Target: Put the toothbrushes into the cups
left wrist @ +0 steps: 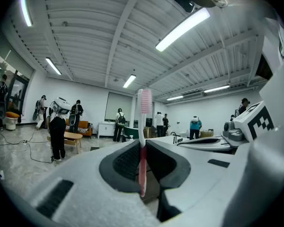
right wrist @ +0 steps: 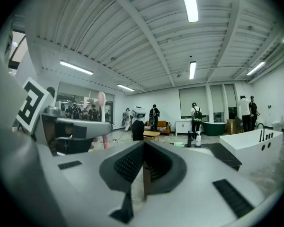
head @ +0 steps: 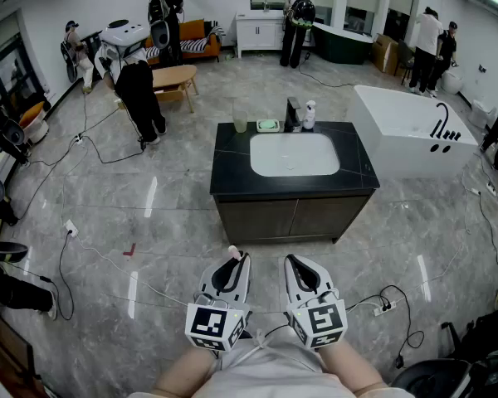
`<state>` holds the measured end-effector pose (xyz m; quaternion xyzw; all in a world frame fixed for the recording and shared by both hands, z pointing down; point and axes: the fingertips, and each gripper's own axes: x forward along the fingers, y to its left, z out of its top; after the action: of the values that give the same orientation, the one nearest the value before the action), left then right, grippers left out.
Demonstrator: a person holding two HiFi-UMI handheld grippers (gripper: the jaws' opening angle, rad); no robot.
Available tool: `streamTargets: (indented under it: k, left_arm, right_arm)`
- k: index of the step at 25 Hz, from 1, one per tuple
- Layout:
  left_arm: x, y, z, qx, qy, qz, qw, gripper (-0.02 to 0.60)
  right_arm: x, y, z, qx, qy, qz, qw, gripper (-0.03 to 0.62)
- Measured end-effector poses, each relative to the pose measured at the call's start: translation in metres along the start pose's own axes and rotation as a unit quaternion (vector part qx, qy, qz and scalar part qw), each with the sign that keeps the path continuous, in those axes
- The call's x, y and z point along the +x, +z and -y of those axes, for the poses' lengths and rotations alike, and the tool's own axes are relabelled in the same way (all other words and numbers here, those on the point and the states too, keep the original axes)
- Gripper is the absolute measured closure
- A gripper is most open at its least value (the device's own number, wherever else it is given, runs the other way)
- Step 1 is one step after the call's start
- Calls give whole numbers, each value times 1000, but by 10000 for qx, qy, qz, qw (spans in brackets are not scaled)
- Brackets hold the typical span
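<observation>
My left gripper (head: 231, 264) is shut on a pink toothbrush (head: 233, 252), low in the head view and well short of the vanity. In the left gripper view the toothbrush (left wrist: 142, 136) stands upright between the closed jaws, bristle head on top. Beside it, my right gripper (head: 300, 266) is shut with nothing in it; its jaws (right wrist: 143, 150) meet edge to edge. A pale translucent cup (head: 240, 119) stands at the back left of the black countertop (head: 232, 172), far ahead of both grippers. The right gripper view also catches the toothbrush (right wrist: 102, 119) at left.
The vanity holds a white basin (head: 294, 154), a dark faucet (head: 292, 113), a white bottle (head: 309, 116) and a green soap dish (head: 268, 125). A white bathtub (head: 407, 131) stands to its right. Cables (head: 100, 259) lie on the floor. Several people stand at the back.
</observation>
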<state>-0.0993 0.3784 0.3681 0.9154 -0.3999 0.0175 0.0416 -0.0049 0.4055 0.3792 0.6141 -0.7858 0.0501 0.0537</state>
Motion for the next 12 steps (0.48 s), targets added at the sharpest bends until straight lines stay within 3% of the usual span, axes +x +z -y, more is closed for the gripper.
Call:
streamTargets:
  k: [12]
  left_arm:
    - [10,-8,12,-31,-126,-129,9998,534]
  right_arm:
    - [-1,-9,8,145,69,17,9999,569]
